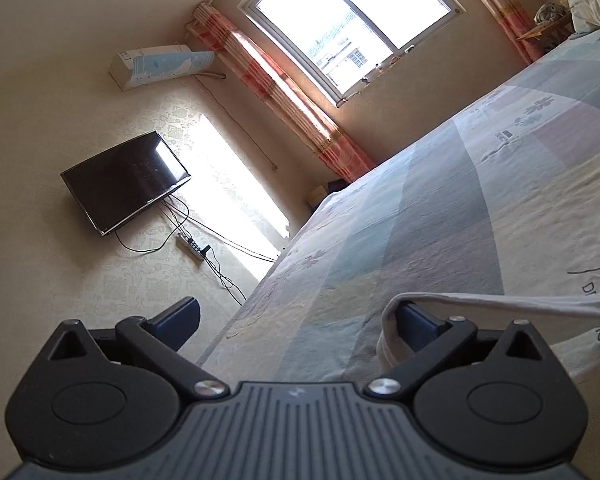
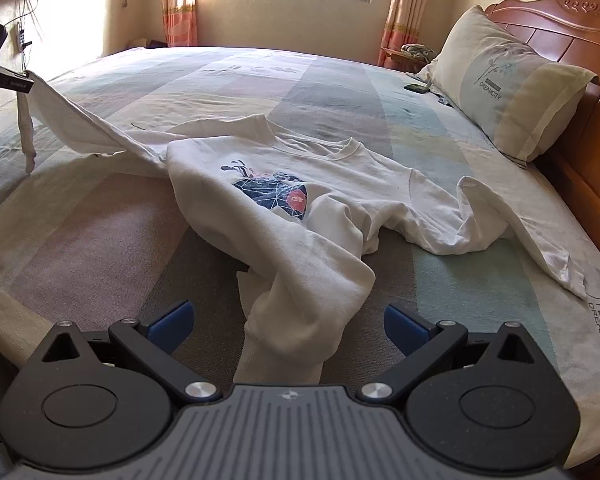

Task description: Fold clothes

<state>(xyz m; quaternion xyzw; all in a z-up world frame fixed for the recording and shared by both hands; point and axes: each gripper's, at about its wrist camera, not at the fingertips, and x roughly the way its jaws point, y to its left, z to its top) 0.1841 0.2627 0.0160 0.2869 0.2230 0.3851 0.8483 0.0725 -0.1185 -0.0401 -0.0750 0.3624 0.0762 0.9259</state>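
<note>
At the far left of the right wrist view, the left gripper [image 2: 14, 80] shows only as a dark tip at the frame edge, with the cuff end of one long sleeve [image 2: 76, 116] of the white cotton sweatshirt [image 2: 300, 200] draped over it and lifted off the bed. In the left wrist view, this gripper [image 1: 300, 320] has its jaws spread wide, and the white sleeve edge [image 1: 500, 304] is looped over the right finger [image 1: 416, 322], not pinched between the two.

The sweatshirt lies rumpled, chest print up, across the middle of the bed covered with a pastel patchwork sheet [image 2: 100, 240].

Nearest the camera, the right gripper [image 2: 288, 320] is also spread apart, its blue-padded fingers [image 2: 172, 320] on either side of the sweatshirt's other ribbed cuff [image 2: 280, 356] without closing on it.

At the far right, a cream and pale-blue pillow [image 2: 508, 88] leans against the carved wooden headboard [image 2: 580, 40].
</note>
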